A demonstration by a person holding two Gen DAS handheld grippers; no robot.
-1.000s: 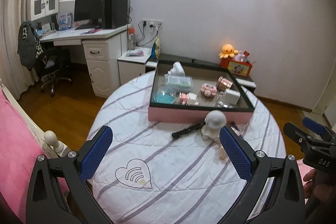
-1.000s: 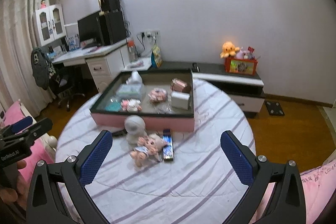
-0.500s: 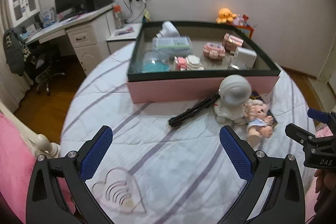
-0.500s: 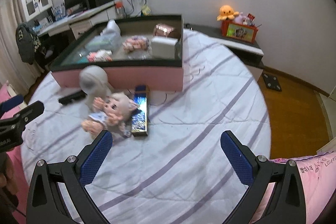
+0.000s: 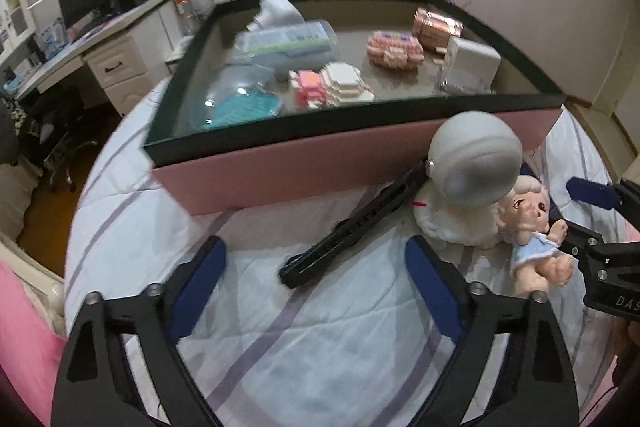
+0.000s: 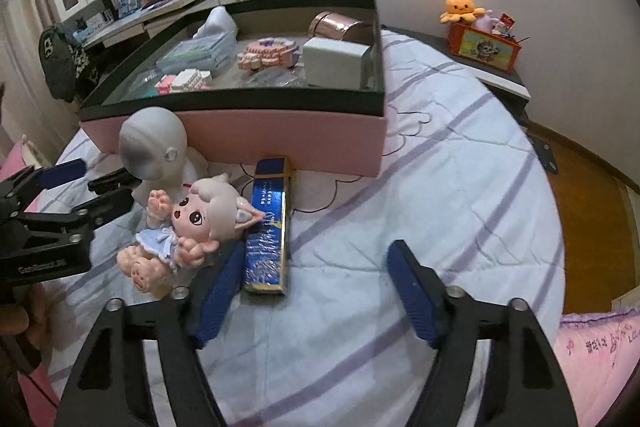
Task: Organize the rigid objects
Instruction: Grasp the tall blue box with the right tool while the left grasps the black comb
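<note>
Both tools gape wide and hold nothing: the left tool [image 5: 316, 281] hangs over the striped bed [image 5: 248, 311] just short of a black stick [image 5: 352, 223], the right tool [image 6: 316, 281] near a blue box [image 6: 269, 223]. Left of that box lies a pig doll [image 6: 188, 227], touching a white astronaut figure [image 6: 154, 147]. Beyond stands the pink tray [image 6: 280, 131], holding small items.

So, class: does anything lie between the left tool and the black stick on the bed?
Nothing visible does. The left tool is open, and only bare quilt separates it from the black stick. The astronaut figure stands beside the stick's far end.
</note>
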